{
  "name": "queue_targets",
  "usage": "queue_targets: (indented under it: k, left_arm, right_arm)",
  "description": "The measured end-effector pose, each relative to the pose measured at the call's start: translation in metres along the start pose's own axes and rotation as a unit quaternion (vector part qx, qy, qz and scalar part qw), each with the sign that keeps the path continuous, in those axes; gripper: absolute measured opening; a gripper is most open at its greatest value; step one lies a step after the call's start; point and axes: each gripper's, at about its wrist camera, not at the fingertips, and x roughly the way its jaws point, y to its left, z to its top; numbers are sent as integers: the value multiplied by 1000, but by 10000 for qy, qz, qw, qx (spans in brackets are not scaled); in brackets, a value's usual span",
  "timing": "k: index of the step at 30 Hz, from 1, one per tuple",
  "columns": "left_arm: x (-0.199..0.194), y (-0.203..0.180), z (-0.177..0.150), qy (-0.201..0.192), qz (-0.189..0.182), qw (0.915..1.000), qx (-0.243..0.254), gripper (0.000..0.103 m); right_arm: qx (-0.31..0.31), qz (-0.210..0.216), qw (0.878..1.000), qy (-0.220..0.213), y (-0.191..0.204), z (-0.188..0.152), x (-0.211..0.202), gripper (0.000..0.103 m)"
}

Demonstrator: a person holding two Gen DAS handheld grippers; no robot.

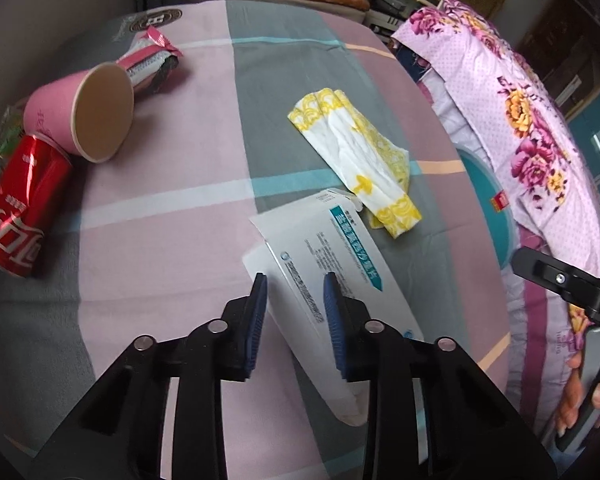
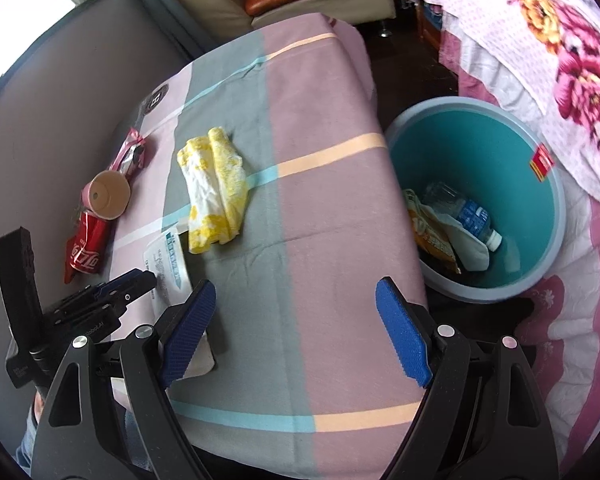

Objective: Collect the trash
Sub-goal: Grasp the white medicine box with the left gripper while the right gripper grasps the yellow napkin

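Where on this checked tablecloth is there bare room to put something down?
The widest bare stretch lies between the yellow napkin and the table edge beside the teal bin. The wall side is crowded: cola can, pink cup, wrapper. The white box fills the near middle.

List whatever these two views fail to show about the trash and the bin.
- White box: left wrist view, its near end sits behind the left gripper; whether the pads press it is unclear.
- Red can: its end is cut by the picture edge.
- Teal bin: right wrist view, the table edge hides its near wall.
- Box print: too small to read.
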Motion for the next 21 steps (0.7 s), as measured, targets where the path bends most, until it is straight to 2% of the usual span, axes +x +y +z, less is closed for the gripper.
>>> queue_targets:
  k: [1,2,3,6,9,17,21]
  left_arm:
    - [0,-1,-2,29,-44,10000,-52,55]
    - [1,-3,-3,43,-46,9999,-117,74]
    - [3,-5,-5,38,-37,9998,-217,84]
    - [11,-15,-7,189,6,9992,-362,87]
    - [25,-28,-8,387,306,9984,-281,88]
    - [44,-49,-2,590,907,9939,-215,93]
    - [45,-56,0,496,792,9956,-99,93]
  right_arm:
    - [-13,13,10000,-24,2,2,0,78]
    - [-19,18,10000,-49,3,4,-1,78]
    - [-23,7,10000,-62,4,5,-1,78]
    - [9,-49,9999,-98,0,7,-4,78]
    - [184,-68,9997,-141,-10,7,-8,78]
    - [436,118,9989,-137,-35,3,-7,78]
    - [449,193,9987,-133,-38,4,-4,78]
